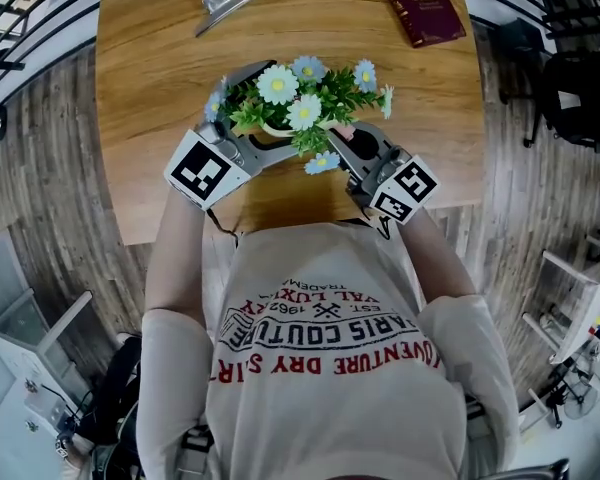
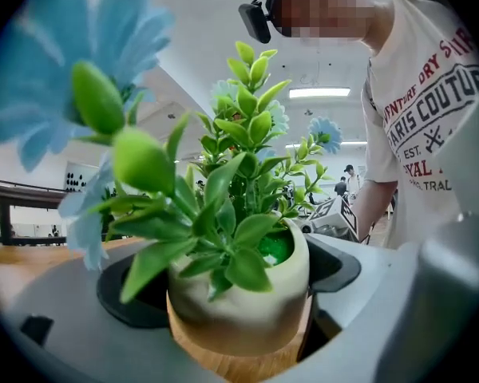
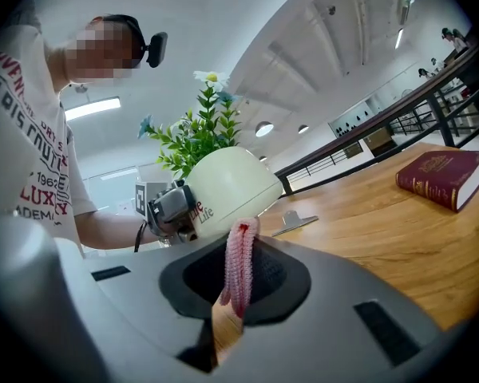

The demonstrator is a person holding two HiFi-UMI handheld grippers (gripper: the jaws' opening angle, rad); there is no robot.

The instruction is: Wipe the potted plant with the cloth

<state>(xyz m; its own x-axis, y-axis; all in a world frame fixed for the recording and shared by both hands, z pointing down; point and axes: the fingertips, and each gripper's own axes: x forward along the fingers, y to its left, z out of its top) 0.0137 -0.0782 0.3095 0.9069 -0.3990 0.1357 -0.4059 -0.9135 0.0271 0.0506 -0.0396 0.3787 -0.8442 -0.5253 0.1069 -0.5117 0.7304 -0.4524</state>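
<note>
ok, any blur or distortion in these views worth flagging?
Left gripper view: the near blue flower is badly out of focus, the pot is fairly sharp, and the corners show a black fisheye rim. Right gripper view: the cloth and book are crisp, with the same dark rim. Head view: evenly lit and sharp across the table.
</note>
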